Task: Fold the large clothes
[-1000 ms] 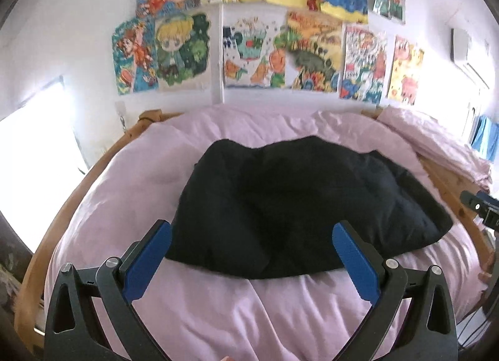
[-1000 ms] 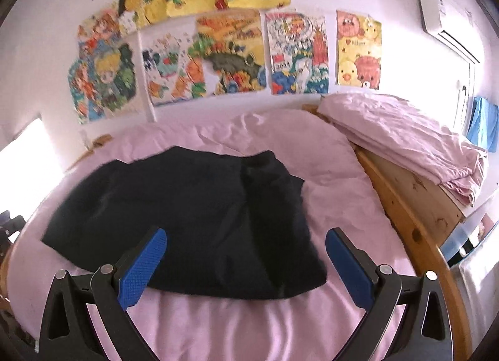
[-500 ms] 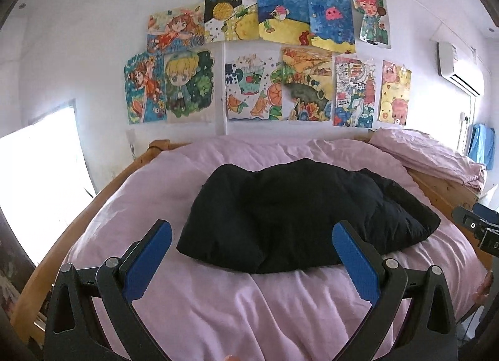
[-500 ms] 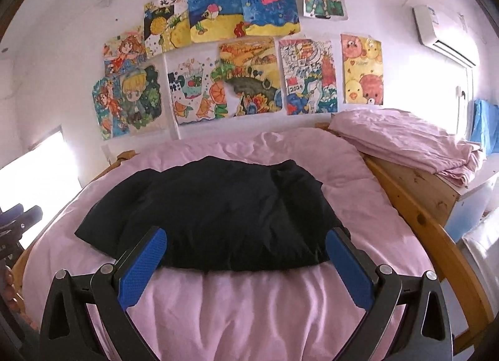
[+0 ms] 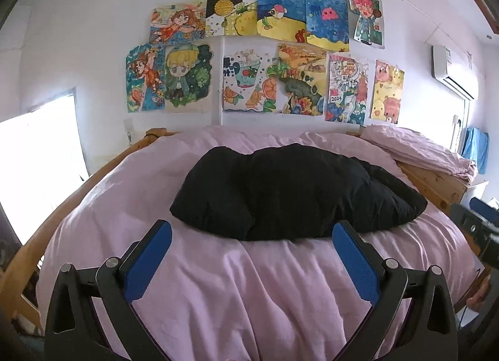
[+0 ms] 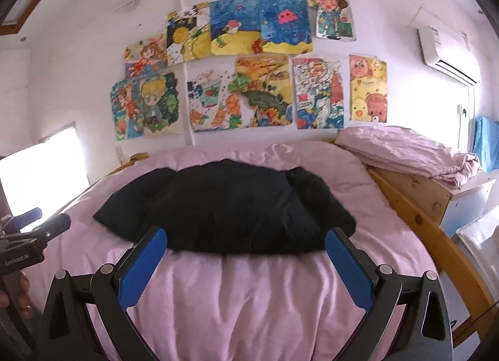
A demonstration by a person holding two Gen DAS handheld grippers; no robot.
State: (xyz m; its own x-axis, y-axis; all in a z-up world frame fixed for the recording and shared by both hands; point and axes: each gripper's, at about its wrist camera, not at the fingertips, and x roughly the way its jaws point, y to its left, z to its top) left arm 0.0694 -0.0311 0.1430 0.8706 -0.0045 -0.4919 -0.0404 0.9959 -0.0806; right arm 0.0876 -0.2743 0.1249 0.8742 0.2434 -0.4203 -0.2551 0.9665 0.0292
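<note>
A black garment (image 5: 290,192) lies folded in a flat rounded shape on the pink bedsheet (image 5: 249,283), in the middle of the bed; the right wrist view shows the same garment (image 6: 230,205). My left gripper (image 5: 251,236) is open, held back from the garment's near edge, with nothing between its blue pads. My right gripper (image 6: 246,242) is open too, its fingers also short of the near edge and holding nothing. Each gripper shows at the edge of the other's view: the right gripper (image 5: 477,230) and the left gripper (image 6: 28,236).
A wooden bed frame (image 6: 436,230) runs along both sides. A folded pink quilt (image 6: 411,152) rests on a wooden cabinet at the right. Several drawings (image 5: 265,55) cover the far wall. A bright window (image 5: 37,161) is at the left, an air conditioner (image 6: 443,52) at upper right.
Both grippers have pulled back and tilted up from the garment, so it looks smaller and farther and more wall shows. The garment itself has not moved.
</note>
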